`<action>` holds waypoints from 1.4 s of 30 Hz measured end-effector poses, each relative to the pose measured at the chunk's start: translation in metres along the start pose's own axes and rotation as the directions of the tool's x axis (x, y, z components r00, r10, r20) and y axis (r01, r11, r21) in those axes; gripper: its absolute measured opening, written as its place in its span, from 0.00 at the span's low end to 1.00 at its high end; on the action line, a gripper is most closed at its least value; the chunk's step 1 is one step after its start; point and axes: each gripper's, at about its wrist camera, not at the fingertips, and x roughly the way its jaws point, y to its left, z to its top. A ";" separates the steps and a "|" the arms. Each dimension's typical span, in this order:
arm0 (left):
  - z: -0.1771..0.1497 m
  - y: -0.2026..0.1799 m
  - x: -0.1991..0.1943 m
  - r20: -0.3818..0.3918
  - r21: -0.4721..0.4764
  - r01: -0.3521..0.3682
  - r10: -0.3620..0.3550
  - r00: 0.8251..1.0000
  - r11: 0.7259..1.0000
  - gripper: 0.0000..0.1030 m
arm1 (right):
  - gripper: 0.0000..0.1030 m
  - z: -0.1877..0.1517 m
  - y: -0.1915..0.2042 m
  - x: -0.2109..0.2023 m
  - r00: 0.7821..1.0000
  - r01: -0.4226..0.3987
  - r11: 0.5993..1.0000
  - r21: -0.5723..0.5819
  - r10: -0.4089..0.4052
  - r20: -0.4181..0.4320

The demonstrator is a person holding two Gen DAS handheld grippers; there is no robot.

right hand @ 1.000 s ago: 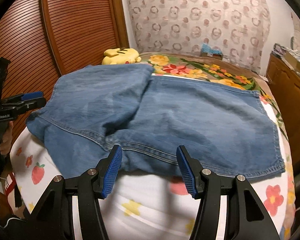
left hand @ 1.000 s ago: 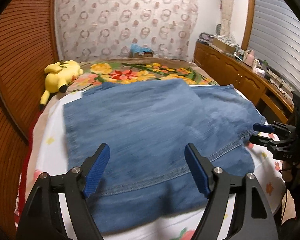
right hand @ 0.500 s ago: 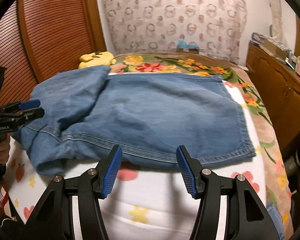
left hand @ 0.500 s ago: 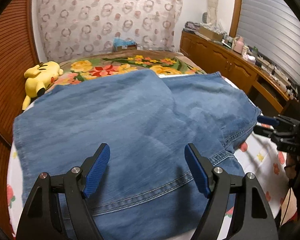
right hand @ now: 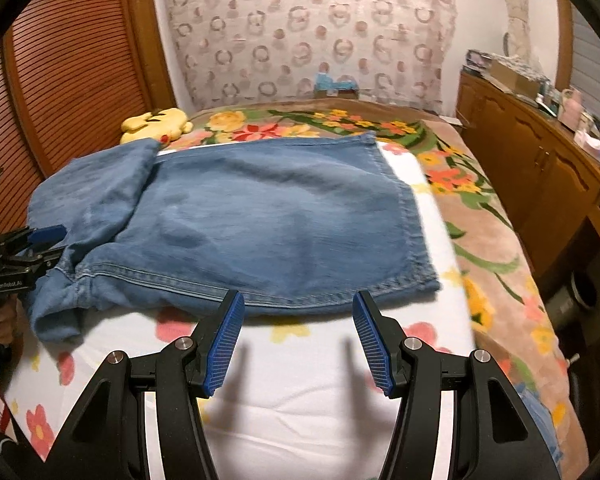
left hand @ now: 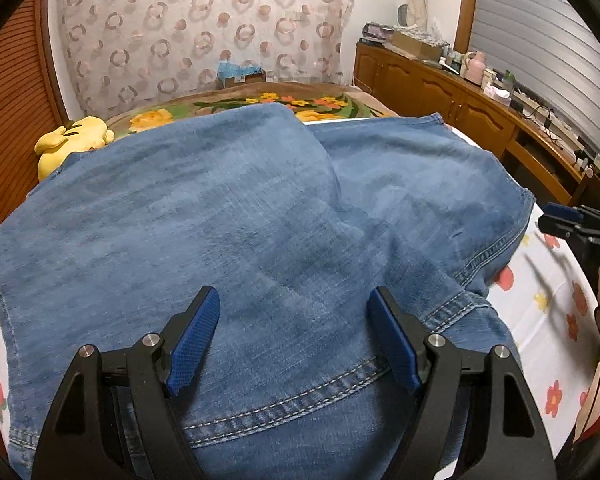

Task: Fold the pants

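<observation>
- the pants, faded blue denim, lie spread on a bed covered by a white sheet printed with small flowers and strawberries.
- they are folded: in the left wrist view one denim layer lies over the left part, and its edge runs diagonally across the lower layer, which stretches to the right.
- a stitched seam curves across the near part of the denim, close to the left gripper.
- the left gripper hangs over the near part of the pants, its blue-padded fingers spread wide with only flat cloth showing between them; whether the tips touch the denim cannot be told.
- the right gripper is over the bare sheet just near of the pants' near hem, its fingers apart with nothing between them; their shadows fall on the sheet.
- in the right wrist view the near left corner of the pants is bunched, close to the left gripper's tip at the left edge.
- a hand grips that gripper's handle at the far left edge.
- a yellow plush toy lies at the far left of the bed, just beyond the pants.
- a floral blanket covers the far end and the right side of the bed.
- a wooden cabinet stands along the right wall with small items on top.
- a patterned curtain hangs at the far wall.
</observation>
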 end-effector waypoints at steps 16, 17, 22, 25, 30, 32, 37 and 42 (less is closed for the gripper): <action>0.002 -0.003 0.007 -0.011 0.020 -0.005 0.005 1.000 1.000 0.79 | 0.57 0.016 -0.029 0.014 0.991 0.127 0.990 0.064 -0.125 -0.047; 0.002 -0.003 0.007 -0.012 0.020 -0.004 0.004 1.000 1.000 0.79 | 0.57 0.017 -0.028 0.017 0.991 0.123 0.990 0.068 -0.119 -0.053; 0.003 0.000 0.008 -0.015 0.013 0.005 -0.005 1.000 1.000 0.79 | 0.57 0.023 -0.032 0.025 0.992 0.106 0.990 0.092 -0.100 -0.074; 0.003 0.001 0.008 -0.016 0.011 0.008 -0.008 1.000 1.000 0.79 | 0.57 0.027 -0.036 0.030 0.992 0.108 0.988 0.107 -0.100 -0.080; 0.003 0.001 0.008 -0.016 0.010 0.010 -0.010 1.000 1.000 0.80 | 0.57 0.030 -0.047 0.035 0.987 0.145 0.979 0.142 -0.133 -0.090; 0.003 0.001 0.008 -0.016 0.010 0.009 -0.009 1.000 1.000 0.80 | 0.49 0.032 -0.048 0.035 0.988 0.143 0.978 0.151 -0.131 -0.086; 0.003 0.001 0.009 -0.016 0.012 0.006 -0.006 1.000 1.000 0.80 | 0.29 0.033 -0.044 0.036 0.988 0.142 0.980 0.137 -0.131 -0.084; 0.003 0.001 0.008 -0.009 0.009 0.011 -0.011 1.000 1.000 0.80 | 0.18 0.033 -0.040 0.035 0.993 0.097 0.987 0.128 -0.088 -0.075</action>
